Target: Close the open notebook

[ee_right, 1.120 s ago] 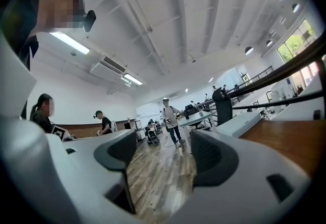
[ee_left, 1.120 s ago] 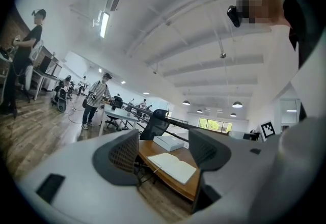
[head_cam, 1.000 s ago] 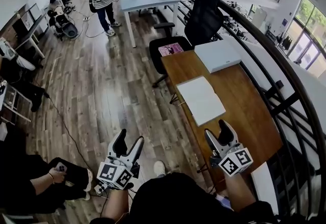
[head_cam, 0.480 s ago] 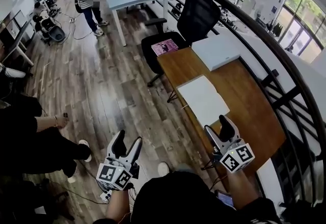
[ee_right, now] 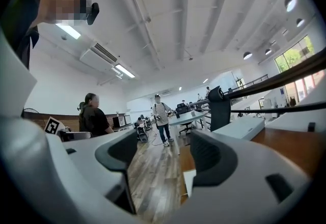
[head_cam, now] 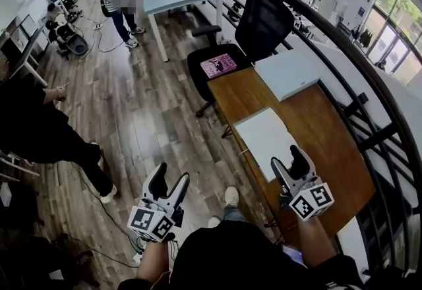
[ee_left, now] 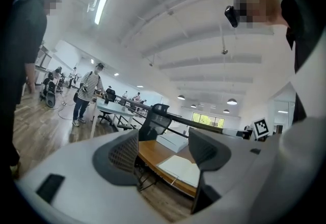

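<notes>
Seen from the head, looking down: an open notebook (head_cam: pixel 267 136) lay flat, white pages up, on a wooden desk (head_cam: pixel 330 125) at centre right, close to the desk's left edge. The right gripper (head_cam: pixel 288 160) hung just below it, jaws spread, nothing between them. The left gripper (head_cam: pixel 169 180) was at lower left over the floor, jaws likewise parted and empty. Which half should fold over was hard to tell. A jaw pushing low against the edge would probably slide the notebook off the desk.

No legible text, pink magazine (head_cam: pixel 218 65) cover print too small to read, left gripper (head_cam: pixel 169 176) and right gripper (head_cam: pixel 287 158) cubes showing only square markers.
</notes>
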